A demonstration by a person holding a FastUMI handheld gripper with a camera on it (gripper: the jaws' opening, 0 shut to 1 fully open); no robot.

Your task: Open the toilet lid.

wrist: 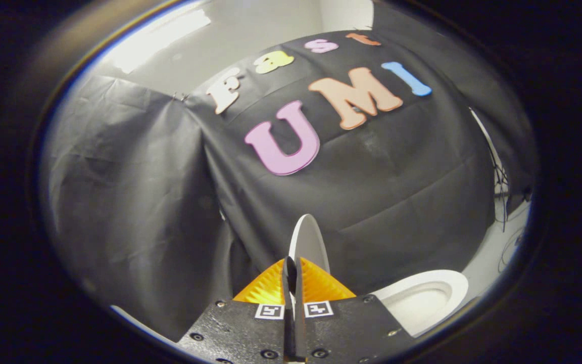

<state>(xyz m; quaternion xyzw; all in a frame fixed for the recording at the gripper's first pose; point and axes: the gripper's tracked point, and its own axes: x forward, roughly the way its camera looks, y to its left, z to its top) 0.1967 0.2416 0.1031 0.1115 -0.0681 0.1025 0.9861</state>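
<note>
With the toilet lid [309,240] pinched edge-on between its two fingers, the tool [291,275] is closed on the lid's rim, and the lid rises upright just ahead of the fingertips against the black cloth wall [402,182]. Below and off to the right lies the toilet bowl [425,298], its seat uncovered. By my reading the lifting step is near its end: the lid looks raised close to vertical. Next the move calls for easing the lid back until it rests open on its own, then spreading the fingers to let go without it dropping forward.
</note>
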